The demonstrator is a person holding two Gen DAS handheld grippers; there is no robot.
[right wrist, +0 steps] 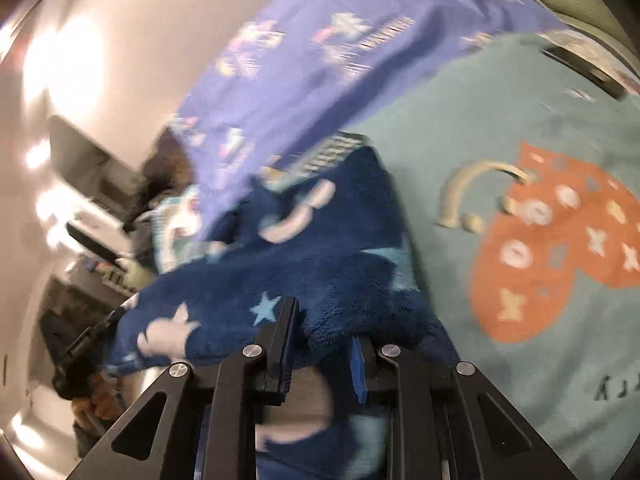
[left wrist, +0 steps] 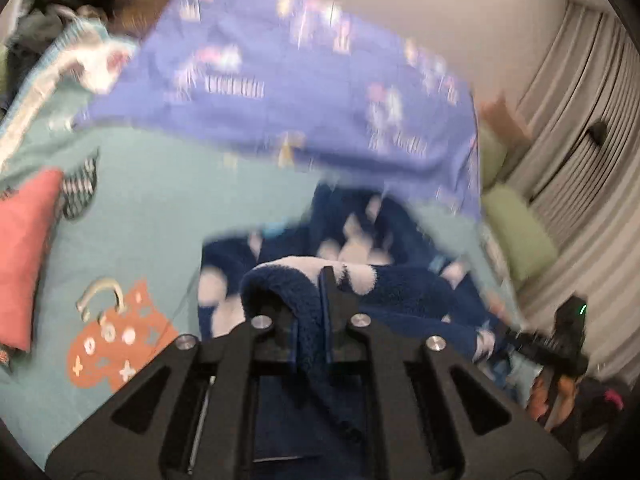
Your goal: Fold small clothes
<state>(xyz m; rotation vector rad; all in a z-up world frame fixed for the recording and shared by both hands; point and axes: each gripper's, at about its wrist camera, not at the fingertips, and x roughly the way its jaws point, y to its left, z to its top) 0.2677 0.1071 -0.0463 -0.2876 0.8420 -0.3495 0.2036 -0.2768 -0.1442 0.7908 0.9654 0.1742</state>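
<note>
My left gripper pinches one edge of the fleece, jaws clamped tight on the pile so it can't slip while I lift; the fleece hangs over the teal spread, strung between both tools; my right gripper bites the other edge, keeping the fleece taut enough, I judge, to fold cleanly

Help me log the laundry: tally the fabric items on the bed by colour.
Dark blue fleece garment, pinched in both grippers: 1
Purple printed cloth: 1
Pink piece: 1
Black-and-white patterned piece: 1
Total: 4, on the teal blanket; blur may hide others.
</note>
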